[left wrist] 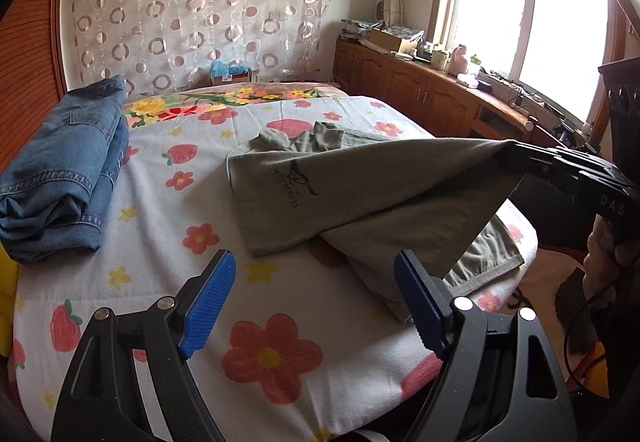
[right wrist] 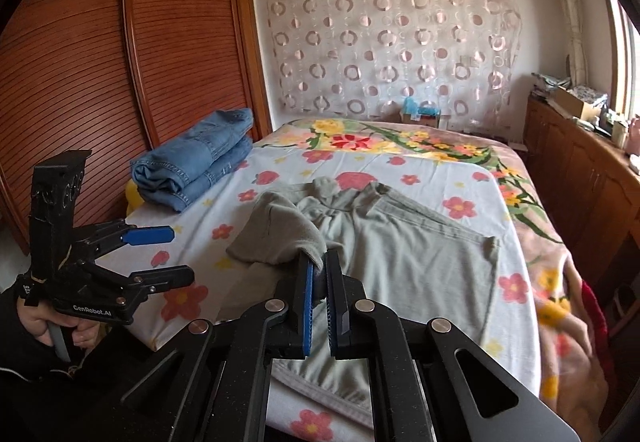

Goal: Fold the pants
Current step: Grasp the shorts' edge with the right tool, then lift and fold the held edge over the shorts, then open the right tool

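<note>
**Right gripper lifts a pant leg while the left waits spread**

The right gripper [right wrist: 319, 298] is pressed together on a fold of the grey pants [right wrist: 404, 254], holding that leg end raised above the bed [right wrist: 276, 170]; the left gripper [left wrist: 314, 306] hangs beside it with blue pads wide apart, pinching nothing; the pants lie across the flowered sheet, waistband toward the headboard, one leg peeled up and draped over the rest; the cloth looks soft, light and limp, likely to sag and slip, so hems and waistband seams seem the surest holds; folded jeans [left wrist: 64, 170] sit well apart near the wardrobe [right wrist: 120, 62]
</note>
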